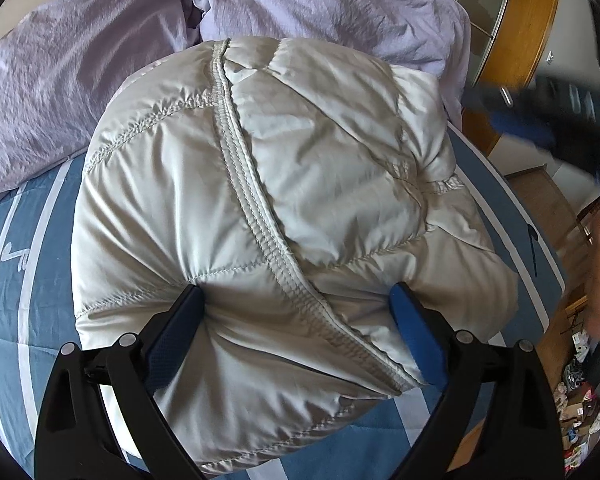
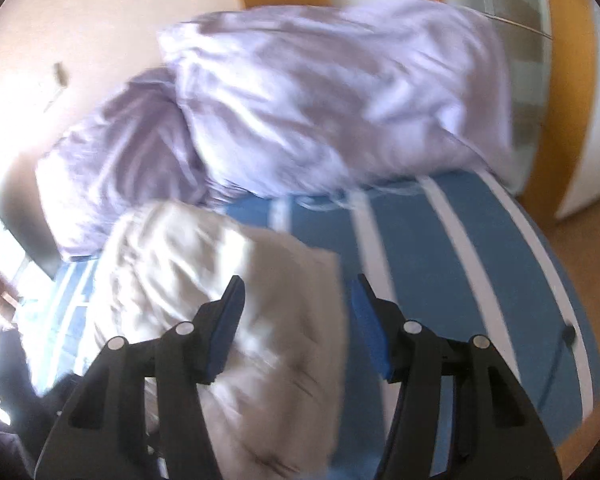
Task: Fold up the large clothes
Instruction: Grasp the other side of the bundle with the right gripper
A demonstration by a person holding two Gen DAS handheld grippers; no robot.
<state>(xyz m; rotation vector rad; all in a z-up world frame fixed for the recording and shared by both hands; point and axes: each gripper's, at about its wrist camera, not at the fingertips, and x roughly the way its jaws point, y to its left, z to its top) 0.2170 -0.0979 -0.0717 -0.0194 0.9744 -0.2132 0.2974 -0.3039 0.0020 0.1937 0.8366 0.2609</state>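
Observation:
A pale grey quilted down jacket (image 1: 284,184) lies bunched and folded on the blue striped bed. My left gripper (image 1: 296,300) is open, its blue-padded fingers pressed against the near edge of the jacket on either side of a ribbed seam (image 1: 252,200). In the blurred right wrist view the jacket (image 2: 220,300) lies at lower left. My right gripper (image 2: 298,300) is open and empty, above the jacket's right edge and the bed. The right gripper also shows blurred at the right edge of the left wrist view (image 1: 572,120).
Two lilac pillows (image 1: 100,60) lie behind the jacket against the wall, also in the right wrist view (image 2: 320,100). The blue bedcover with white stripes (image 2: 480,260) spreads to the right. A wooden wardrobe (image 1: 512,40) and a cluttered wooden floor (image 1: 580,400) are at the right.

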